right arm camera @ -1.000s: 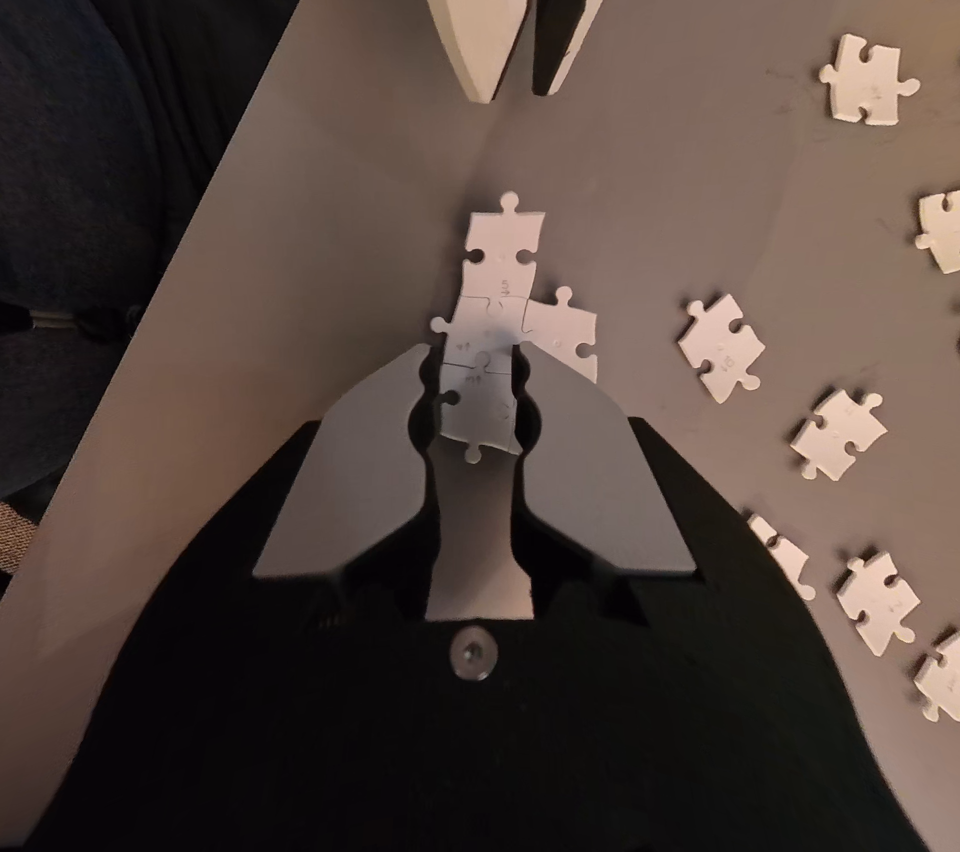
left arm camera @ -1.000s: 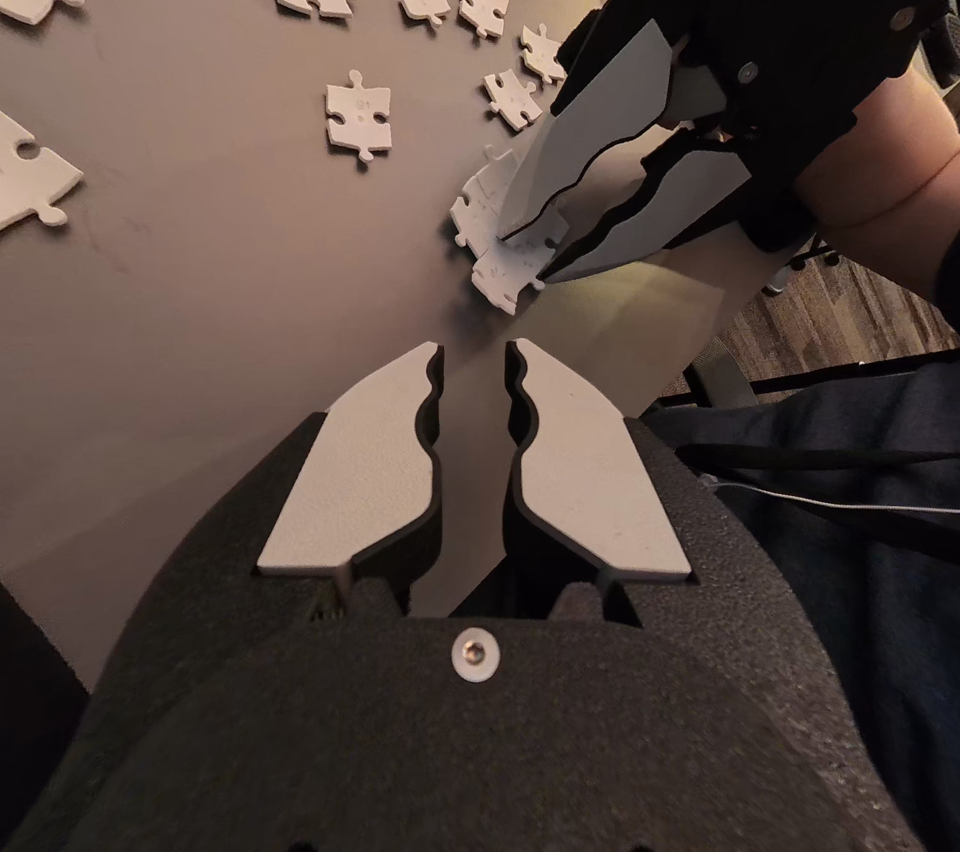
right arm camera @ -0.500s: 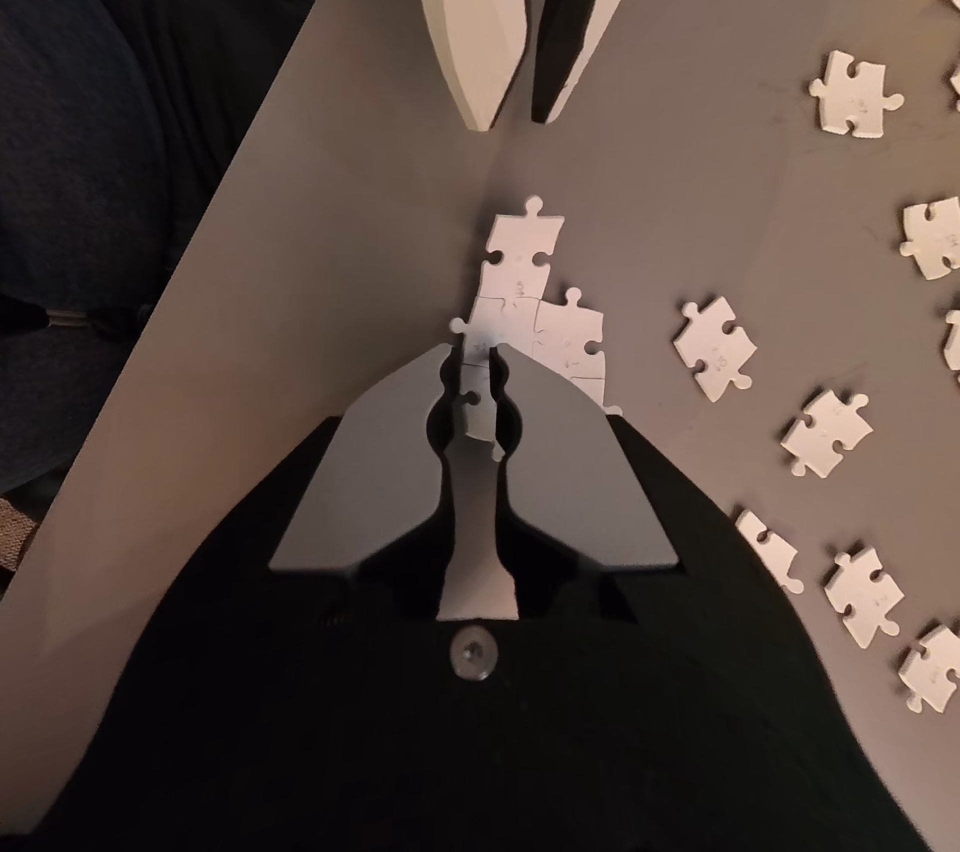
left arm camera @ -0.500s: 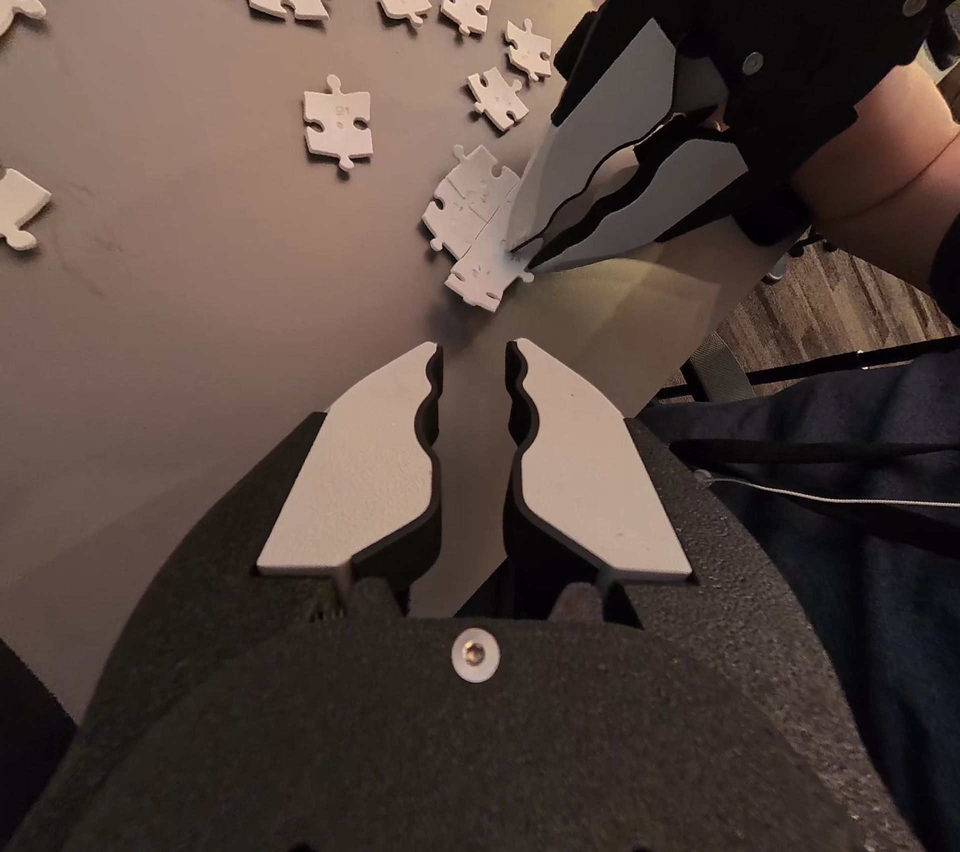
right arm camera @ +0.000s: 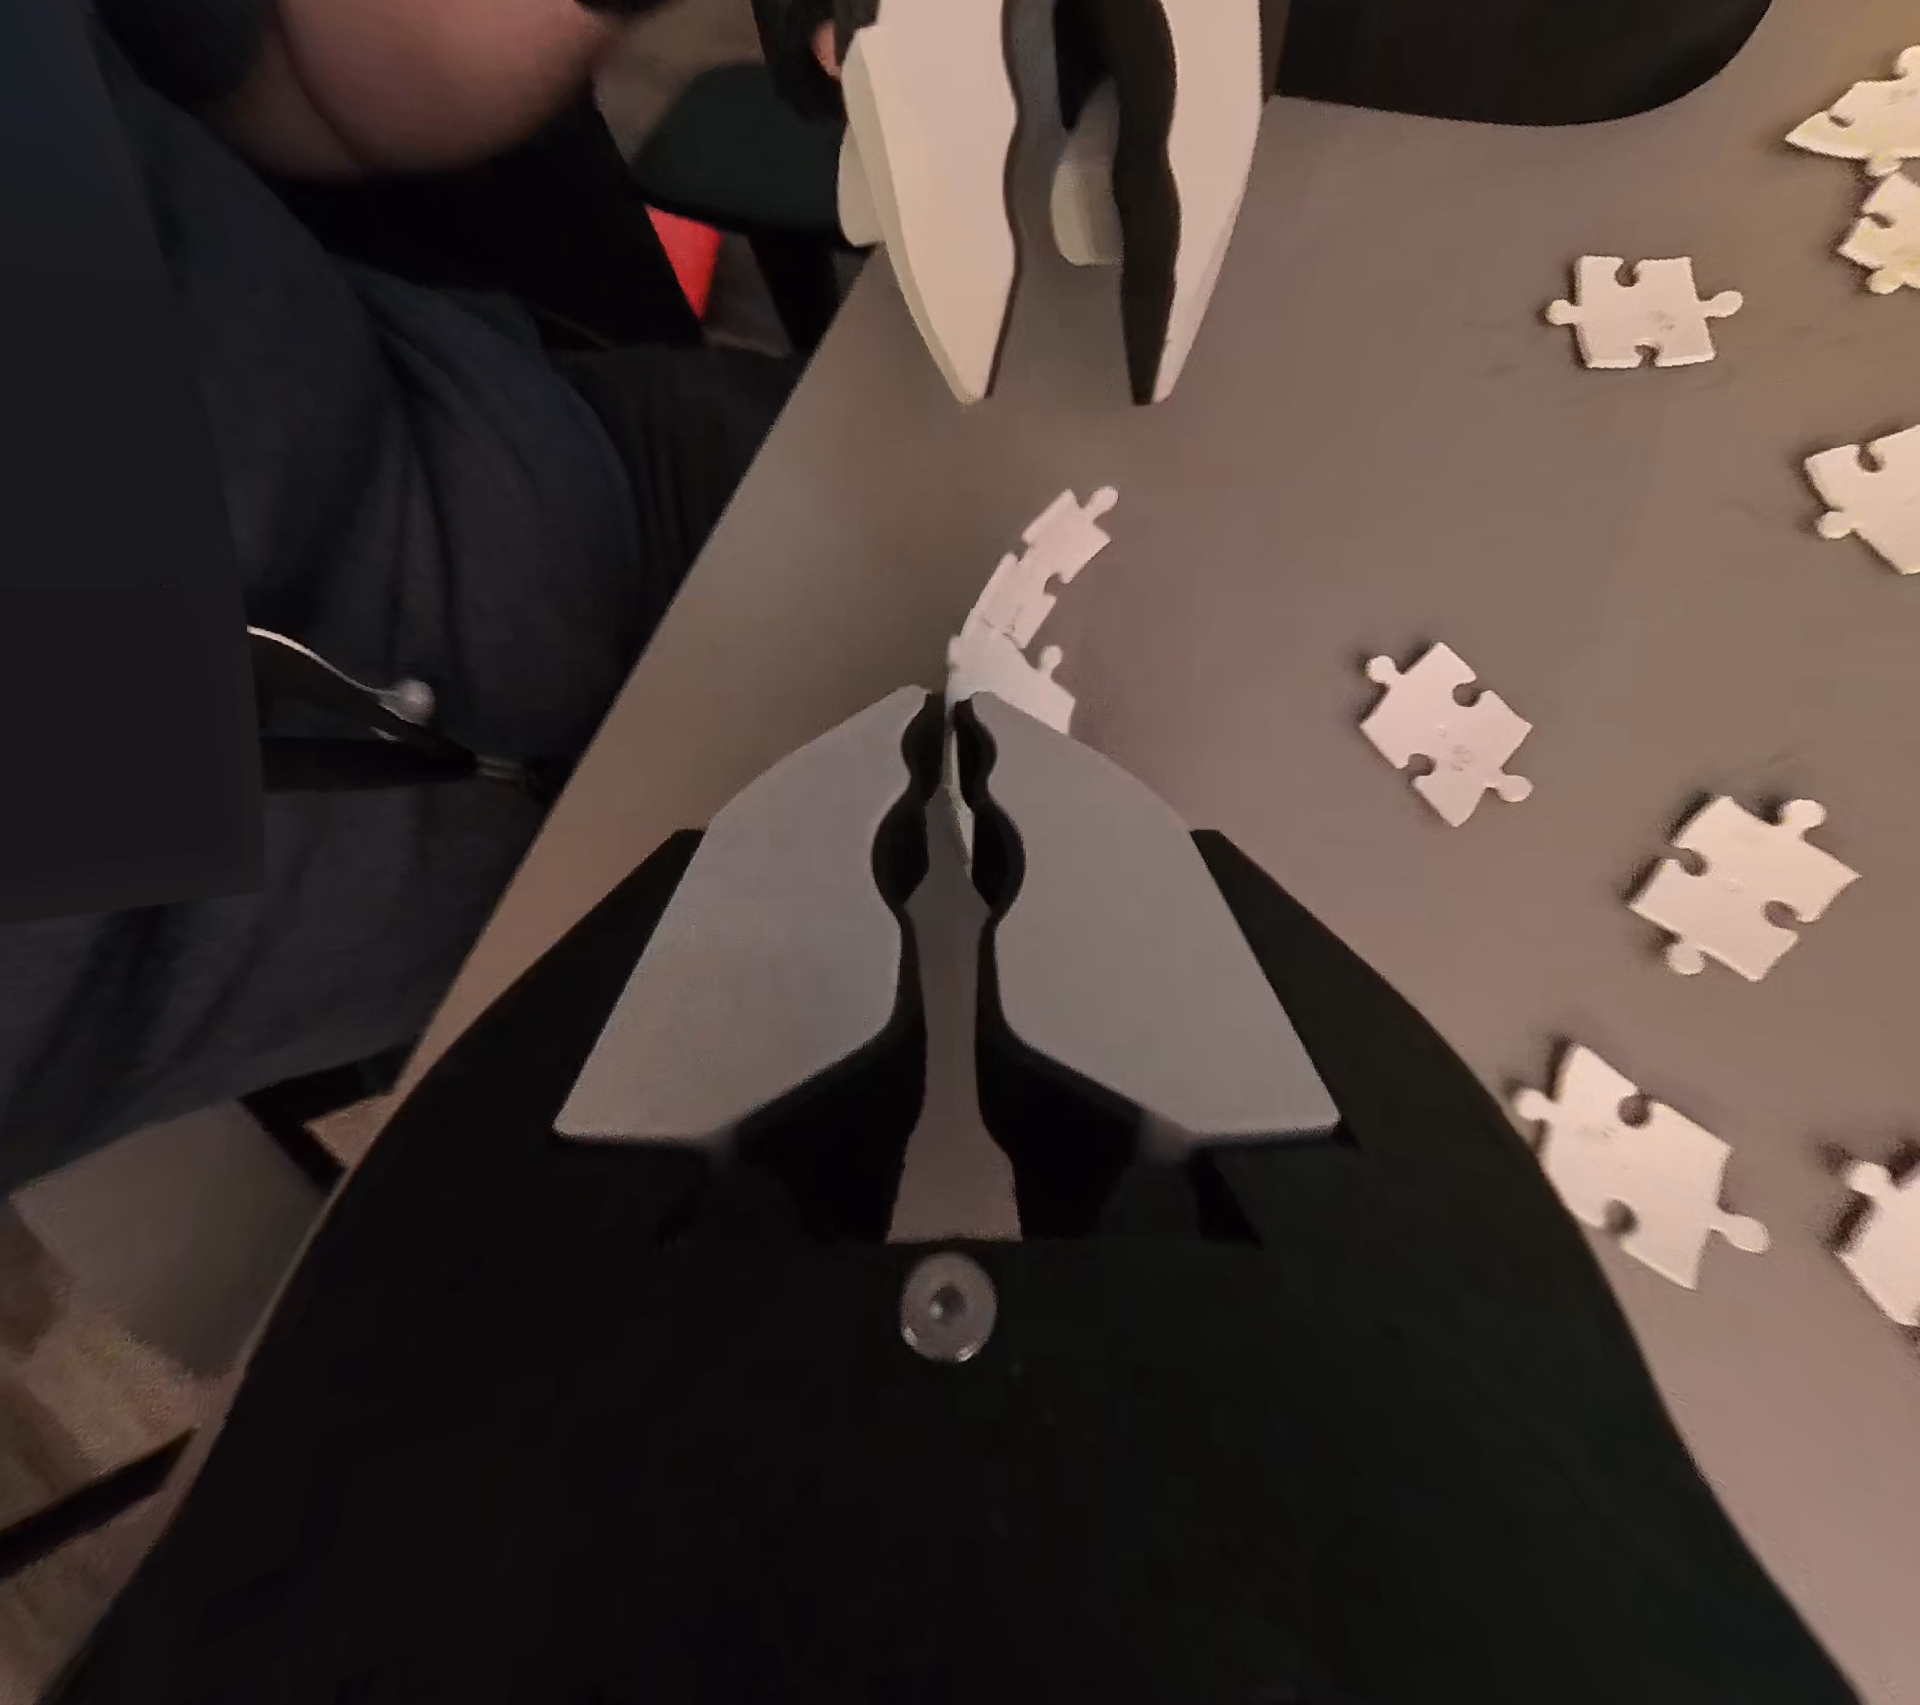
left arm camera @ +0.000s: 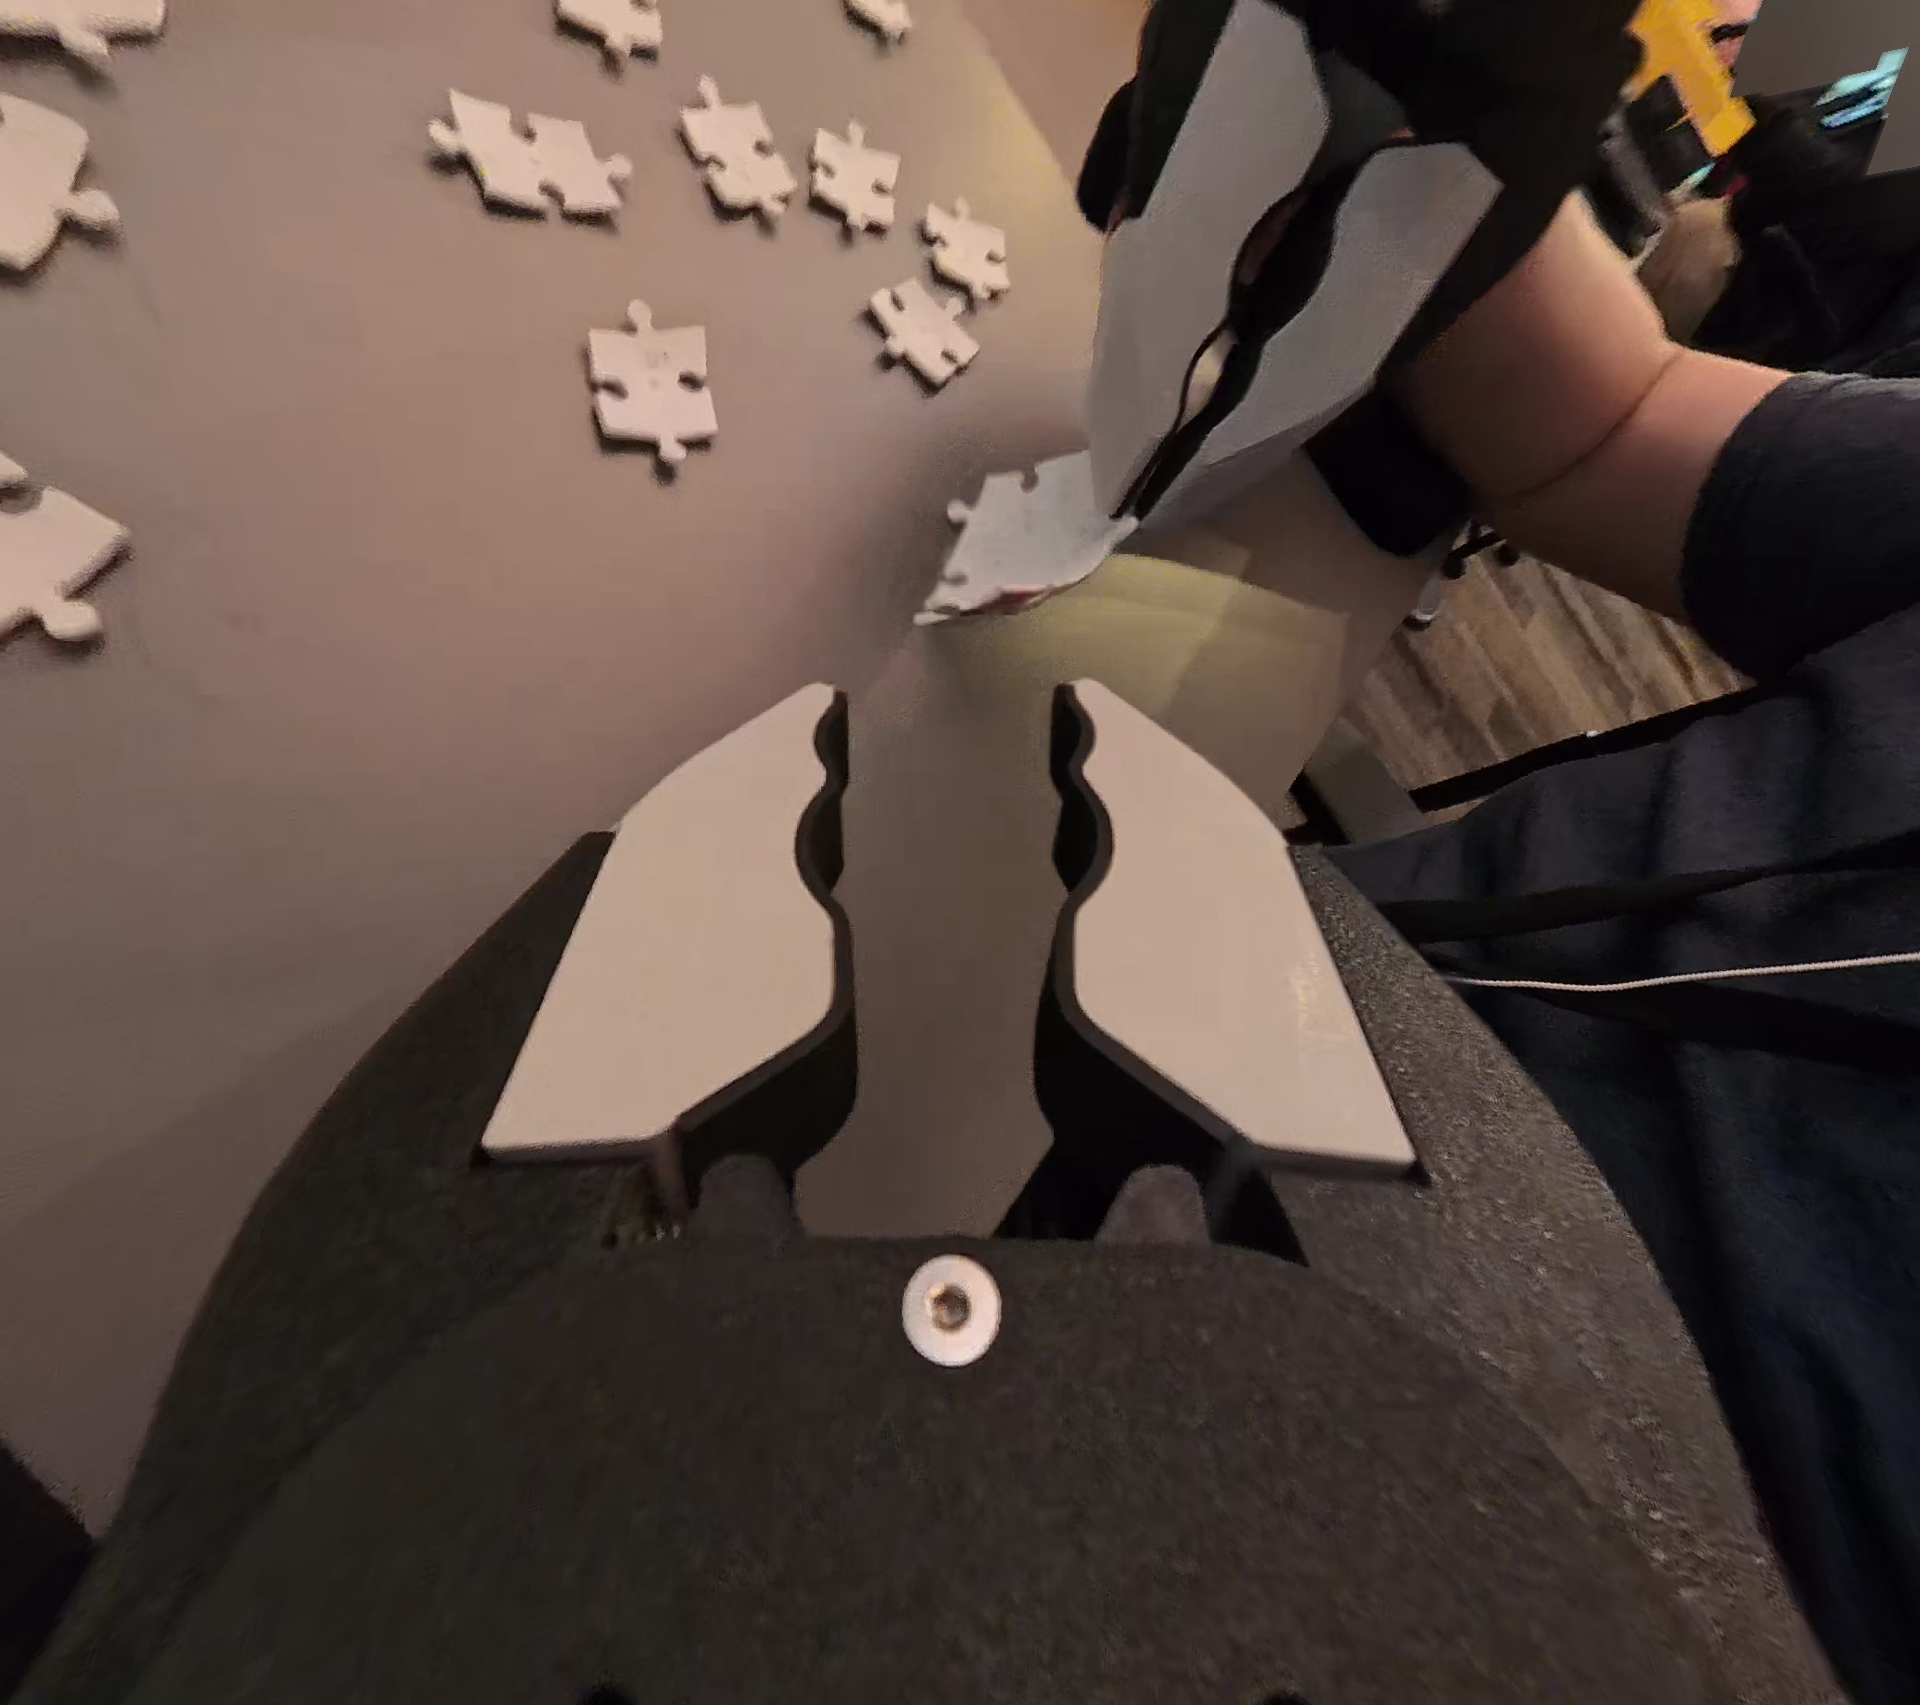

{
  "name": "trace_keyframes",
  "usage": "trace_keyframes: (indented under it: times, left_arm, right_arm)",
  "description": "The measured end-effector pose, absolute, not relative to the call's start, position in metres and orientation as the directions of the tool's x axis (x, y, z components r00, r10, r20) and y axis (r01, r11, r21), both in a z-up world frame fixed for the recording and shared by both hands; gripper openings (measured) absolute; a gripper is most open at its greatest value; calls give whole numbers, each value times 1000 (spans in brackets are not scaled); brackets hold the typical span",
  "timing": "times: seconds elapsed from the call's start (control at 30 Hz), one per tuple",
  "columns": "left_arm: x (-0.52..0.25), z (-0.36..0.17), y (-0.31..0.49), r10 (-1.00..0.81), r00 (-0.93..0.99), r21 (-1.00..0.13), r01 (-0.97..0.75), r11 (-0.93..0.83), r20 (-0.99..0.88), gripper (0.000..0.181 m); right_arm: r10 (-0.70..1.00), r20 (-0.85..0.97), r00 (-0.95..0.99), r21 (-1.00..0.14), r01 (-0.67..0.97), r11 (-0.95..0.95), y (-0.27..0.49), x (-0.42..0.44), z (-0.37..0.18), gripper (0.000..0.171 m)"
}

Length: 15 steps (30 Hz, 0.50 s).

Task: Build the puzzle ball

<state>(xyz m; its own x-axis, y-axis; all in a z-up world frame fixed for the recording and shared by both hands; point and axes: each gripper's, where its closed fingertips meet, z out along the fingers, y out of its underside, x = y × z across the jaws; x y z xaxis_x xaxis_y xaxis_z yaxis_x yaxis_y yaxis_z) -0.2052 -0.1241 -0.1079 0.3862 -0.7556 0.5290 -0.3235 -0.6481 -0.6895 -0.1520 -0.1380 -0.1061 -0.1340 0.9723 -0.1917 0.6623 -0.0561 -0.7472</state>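
Observation:
A curved cluster of joined white puzzle pieces (right arm camera: 1029,606) is pinched at its near edge by my right gripper (right arm camera: 951,705), which is shut on it and holds it tilted up off the grey table (right arm camera: 1351,512). In the left wrist view the same cluster (left arm camera: 1023,549) hangs from the right gripper (left arm camera: 1127,507) near the table's right edge. My left gripper (left arm camera: 948,699) is open and empty, just short of the cluster; it shows at the top of the right wrist view (right arm camera: 1060,393).
Several loose white puzzle pieces (left arm camera: 652,388) lie spread over the table, some joined in pairs (left arm camera: 530,154); more show in the right wrist view (right arm camera: 1449,730). The table edge (left arm camera: 1340,689) runs close to the cluster. A person's forearm (left arm camera: 1538,429) and dark clothing are beside it. Left tips to right tips: about 7 cm.
My right gripper closed on the cluster's edge and lifted it, tilting it up off the table. My left gripper opened slightly and the view shifted so the loose pieces sit lower.

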Motion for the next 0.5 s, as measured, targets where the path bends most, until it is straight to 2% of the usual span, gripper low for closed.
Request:
trace_keyframes:
  times: [0.17,0.33,0.5]
  left_arm:
    - [-205,-96,-114,-824,287,-783,-272,-559,489,52]
    - [-191,-93,-121,-863,178,-814,-289,-504,472,52]
    - [-171,-72,-134,-844,4,-828,-190,-527,537,49]
  right_arm:
    - [925,-351,-145,-782,589,-204,-133,-146,-93,3]
    - [864,-459,-209,-802,515,-302,-134,-141,-76,3]
    - [810,-508,-293,-827,428,-364,-137,-140,-56,3]
